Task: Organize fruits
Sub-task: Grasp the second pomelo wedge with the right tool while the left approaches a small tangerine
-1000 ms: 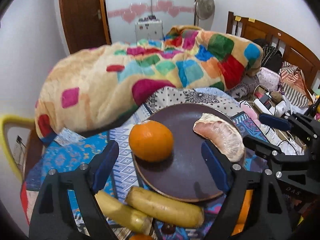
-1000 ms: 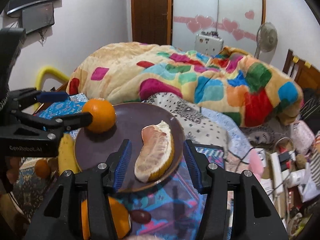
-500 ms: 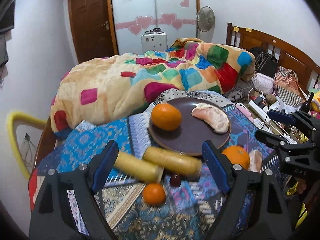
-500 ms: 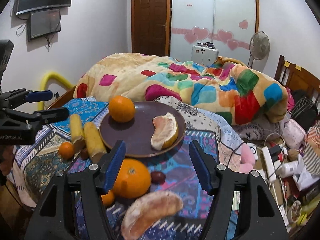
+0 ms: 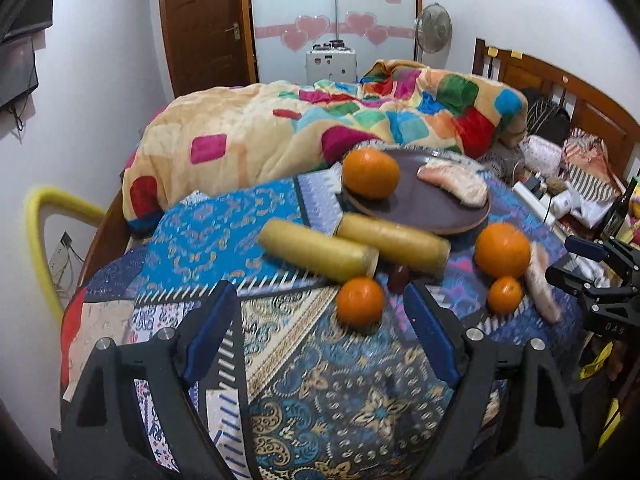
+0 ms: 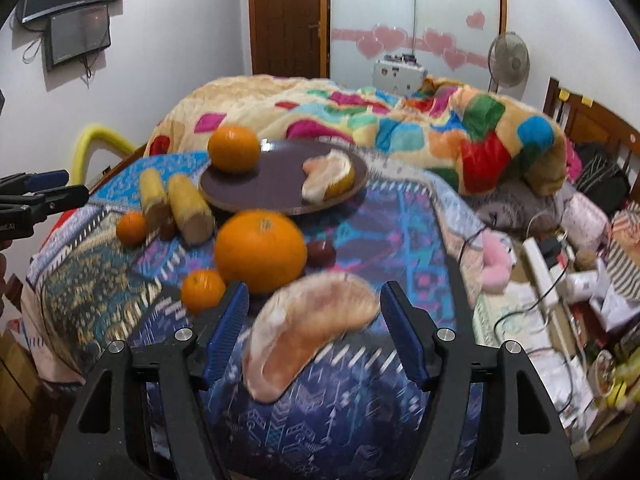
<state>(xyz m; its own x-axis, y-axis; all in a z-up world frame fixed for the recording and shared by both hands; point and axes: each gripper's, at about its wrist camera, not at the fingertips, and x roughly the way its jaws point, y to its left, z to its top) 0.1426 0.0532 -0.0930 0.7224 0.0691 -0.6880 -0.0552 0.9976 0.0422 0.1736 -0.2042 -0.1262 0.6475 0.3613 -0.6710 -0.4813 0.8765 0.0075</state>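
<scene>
A brown plate (image 5: 424,216) (image 6: 280,192) on the patterned cloth holds an orange (image 5: 370,173) (image 6: 233,148) and a pomelo segment (image 5: 454,184) (image 6: 330,174). In front of it lie two yellow corn pieces (image 5: 316,255) (image 6: 190,208), a big orange (image 5: 503,250) (image 6: 261,250), two small oranges (image 5: 359,300) (image 6: 203,291), a dark date (image 6: 320,253) and a second pomelo segment (image 6: 308,328) (image 5: 540,284). My left gripper (image 5: 320,336) is open and empty, back from the fruit. My right gripper (image 6: 316,328) is open, its jaws either side of the near pomelo segment.
A colourful blanket (image 5: 320,132) is heaped behind the plate. A yellow chair frame (image 5: 38,232) stands at the left. Cables, a power strip (image 6: 540,272) and clutter lie to the right, by the wooden headboard (image 5: 560,92).
Both grippers have pulled back from the plate toward the near edge, bringing the loose fruit into view. The right jaws now frame the near pomelo segment. Both stay open.
</scene>
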